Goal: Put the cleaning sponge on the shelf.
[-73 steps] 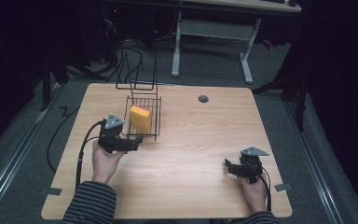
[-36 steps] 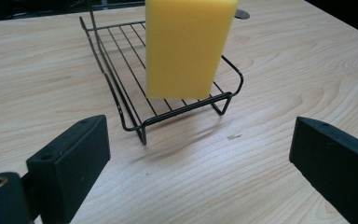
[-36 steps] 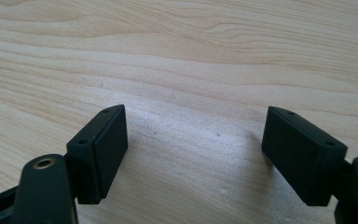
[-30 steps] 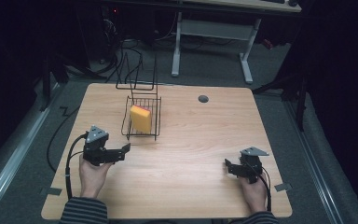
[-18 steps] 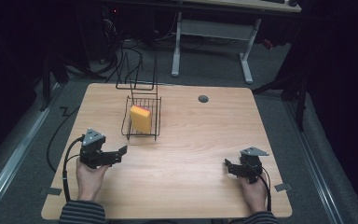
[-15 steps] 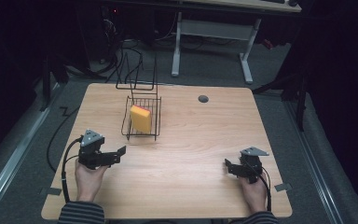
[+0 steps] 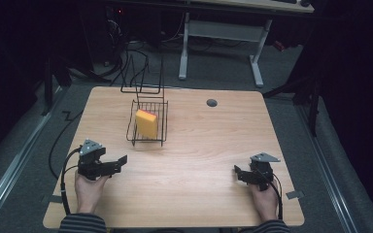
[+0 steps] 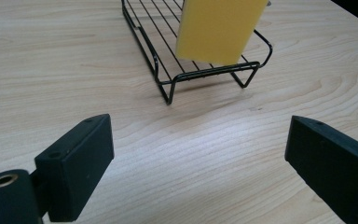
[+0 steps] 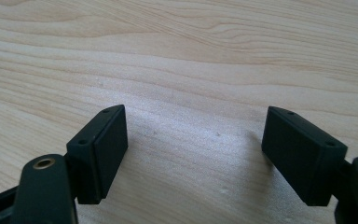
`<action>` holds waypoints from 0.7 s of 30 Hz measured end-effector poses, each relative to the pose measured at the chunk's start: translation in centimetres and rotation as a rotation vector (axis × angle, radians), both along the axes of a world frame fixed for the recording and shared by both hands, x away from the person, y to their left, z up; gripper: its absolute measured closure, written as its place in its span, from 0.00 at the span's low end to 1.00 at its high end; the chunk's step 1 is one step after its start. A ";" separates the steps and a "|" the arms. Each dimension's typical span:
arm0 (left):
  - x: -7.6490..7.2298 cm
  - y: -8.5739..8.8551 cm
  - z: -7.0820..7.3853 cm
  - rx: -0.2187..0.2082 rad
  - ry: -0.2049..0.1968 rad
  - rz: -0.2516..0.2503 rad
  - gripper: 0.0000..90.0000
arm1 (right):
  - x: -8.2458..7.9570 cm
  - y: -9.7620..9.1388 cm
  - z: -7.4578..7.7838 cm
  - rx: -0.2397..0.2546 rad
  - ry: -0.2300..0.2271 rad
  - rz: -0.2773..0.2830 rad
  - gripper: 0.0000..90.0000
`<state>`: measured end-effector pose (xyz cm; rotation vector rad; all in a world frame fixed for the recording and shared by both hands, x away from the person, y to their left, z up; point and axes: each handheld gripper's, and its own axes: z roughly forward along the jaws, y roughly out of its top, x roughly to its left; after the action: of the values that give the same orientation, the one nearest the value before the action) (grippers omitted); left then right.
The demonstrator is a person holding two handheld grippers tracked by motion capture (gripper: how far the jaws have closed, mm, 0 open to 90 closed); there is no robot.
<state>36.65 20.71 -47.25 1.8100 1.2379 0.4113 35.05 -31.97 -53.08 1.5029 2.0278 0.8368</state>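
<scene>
dim lab: desk [image 7: 233, 29], floor cables [image 7: 131, 53]

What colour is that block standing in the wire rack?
Yellow; the block shows best in the left gripper view.

In the left gripper view, the yellow sponge [image 8: 219, 29] ahead of the jaws is cut off by the top edge, so its upper part cannot be seen. The wire rack [image 8: 168, 70] that holds it also runs out of the top edge, and the sponge hides its far bars. The jaw on the right is clipped by the right edge. In the high view, the small dark round spot [image 7: 211, 103] on the bench is too small to tell.
</scene>
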 end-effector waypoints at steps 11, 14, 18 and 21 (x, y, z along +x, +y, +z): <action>0.2 0.5 -1.5 -0.007 0.038 0.010 0.12 | 0.0 0.0 0.0 0.000 0.000 0.000 0.25; 0.3 0.7 -1.8 0.000 0.047 0.020 0.13 | 0.0 0.0 0.0 0.000 0.000 0.000 0.25; 0.4 0.7 -2.2 0.008 0.054 0.027 0.13 | 0.0 0.0 0.0 0.000 0.000 -0.001 0.25; 0.5 0.8 -2.6 0.012 0.062 0.031 0.14 | 0.0 0.0 0.0 0.000 0.000 -0.001 0.25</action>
<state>37.14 21.52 -49.84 1.8279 1.3100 0.3828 35.05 -31.97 -53.08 1.5033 2.0273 0.8366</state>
